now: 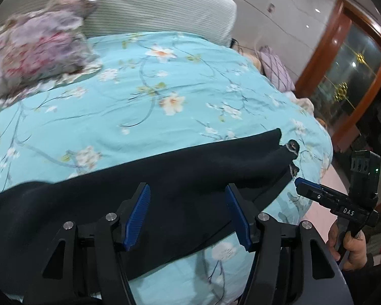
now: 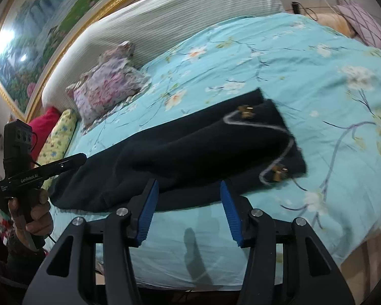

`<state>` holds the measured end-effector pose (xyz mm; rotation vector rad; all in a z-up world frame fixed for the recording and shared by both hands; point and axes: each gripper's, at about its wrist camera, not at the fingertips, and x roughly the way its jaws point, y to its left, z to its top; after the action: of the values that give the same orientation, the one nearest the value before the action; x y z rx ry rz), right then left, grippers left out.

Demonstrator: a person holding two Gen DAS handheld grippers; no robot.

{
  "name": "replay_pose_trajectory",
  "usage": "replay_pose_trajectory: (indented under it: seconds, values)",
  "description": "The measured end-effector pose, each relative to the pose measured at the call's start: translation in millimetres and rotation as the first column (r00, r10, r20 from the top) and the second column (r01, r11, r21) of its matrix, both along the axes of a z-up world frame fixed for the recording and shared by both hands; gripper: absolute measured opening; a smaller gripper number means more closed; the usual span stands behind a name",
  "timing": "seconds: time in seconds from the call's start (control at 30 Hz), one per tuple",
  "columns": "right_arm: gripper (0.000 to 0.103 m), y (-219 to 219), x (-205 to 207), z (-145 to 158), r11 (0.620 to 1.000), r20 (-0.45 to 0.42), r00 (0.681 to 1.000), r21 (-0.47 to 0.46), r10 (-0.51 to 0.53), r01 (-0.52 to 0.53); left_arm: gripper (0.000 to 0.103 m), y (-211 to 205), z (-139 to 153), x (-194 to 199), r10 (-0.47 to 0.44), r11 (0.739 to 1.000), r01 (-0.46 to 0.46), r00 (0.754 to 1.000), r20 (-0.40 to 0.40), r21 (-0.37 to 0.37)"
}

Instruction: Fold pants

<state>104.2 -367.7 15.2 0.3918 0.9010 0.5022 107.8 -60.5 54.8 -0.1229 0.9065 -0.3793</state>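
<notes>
Dark navy pants (image 1: 144,185) lie lengthwise across the near edge of a bed with a turquoise floral cover (image 1: 129,96). In the right wrist view the pants (image 2: 190,150) show a waist end at the right with a grey drawstring and gold tips (image 2: 279,171). My left gripper (image 1: 188,190) is open, its blue pads just above the pants' middle, holding nothing. My right gripper (image 2: 188,185) is open and empty, at the pants' near edge. The right gripper also shows in the left wrist view (image 1: 298,181), beside the waist end. The left gripper shows at the left in the right wrist view (image 2: 82,156), over the leg end.
A floral pillow (image 1: 38,53) lies at the bed's head by a ribbed white headboard (image 1: 149,2). A purple checked cushion (image 1: 276,68) sits at the far side. A yellow bolster (image 2: 58,137) and red pillow lie near the left. A wooden-framed glass door (image 1: 343,76) stands right.
</notes>
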Motion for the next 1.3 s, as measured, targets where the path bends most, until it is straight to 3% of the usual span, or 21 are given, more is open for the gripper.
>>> replay_pose_trajectory:
  seconds: [0.37,0.7,1.0,1.2,1.3]
  values:
    - [0.060,-38.6,0.9,-13.9,0.991,-0.065,0.990,0.033,-0.129,0.131,0.063,-59.5,-1.4,43.2,-0.149,0.986,0.152,0.988,-0.034,0.076]
    - [0.062,-50.1,6.4,-25.3,0.976,-0.137,0.974,0.100,-0.180,0.195,0.064,-98.7,-13.8,80.8,-0.260,0.960,0.269,0.959,-0.110,0.074]
    - [0.070,-58.8,18.9,-34.3,0.918,-0.216,0.938,0.234,-0.270,0.319,0.064,-131.4,-28.9,107.6,-0.326,0.931,0.347,0.930,-0.169,0.117]
    - [0.072,-57.9,30.2,-37.8,0.899,-0.237,0.919,0.236,-0.314,0.368,0.064,-149.7,-37.0,111.4,-0.366,0.908,0.393,0.912,-0.187,0.142]
    - [0.073,-60.2,33.9,-40.3,0.876,-0.263,0.909,0.280,-0.324,0.393,0.064,-156.0,-41.5,114.3,-0.370,0.904,0.401,0.907,-0.200,0.146]
